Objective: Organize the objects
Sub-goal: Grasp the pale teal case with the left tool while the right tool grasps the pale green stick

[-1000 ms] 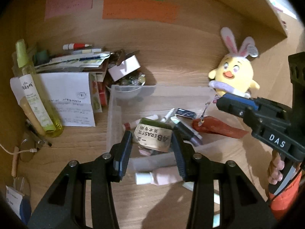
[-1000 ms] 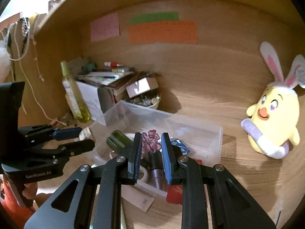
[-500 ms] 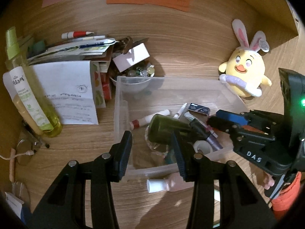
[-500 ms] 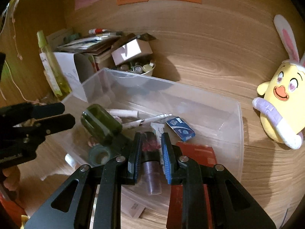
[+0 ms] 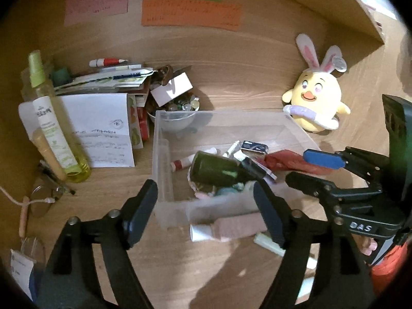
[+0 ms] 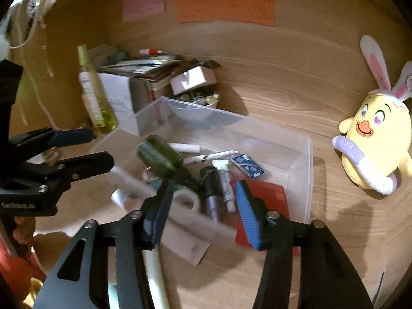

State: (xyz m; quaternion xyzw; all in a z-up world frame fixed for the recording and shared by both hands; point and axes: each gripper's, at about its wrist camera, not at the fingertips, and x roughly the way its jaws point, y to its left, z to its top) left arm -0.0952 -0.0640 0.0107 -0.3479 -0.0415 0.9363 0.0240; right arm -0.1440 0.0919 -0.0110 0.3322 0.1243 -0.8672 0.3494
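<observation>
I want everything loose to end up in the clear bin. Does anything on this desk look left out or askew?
Yes. A pink tube lies on the desk just outside the clear bin's near wall. Inside, a dark green bottle lies tipped on its side atop the pile. Both tools, left and right, are open and empty.

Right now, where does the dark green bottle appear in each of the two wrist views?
Left wrist view: the dark green bottle lies on its side in the clear bin, just below picture centre.
Right wrist view: it lies at the bin's left end, left of centre.
Shared landmark: the yellow bunny-eared plush, right of the bin in both views.
</observation>
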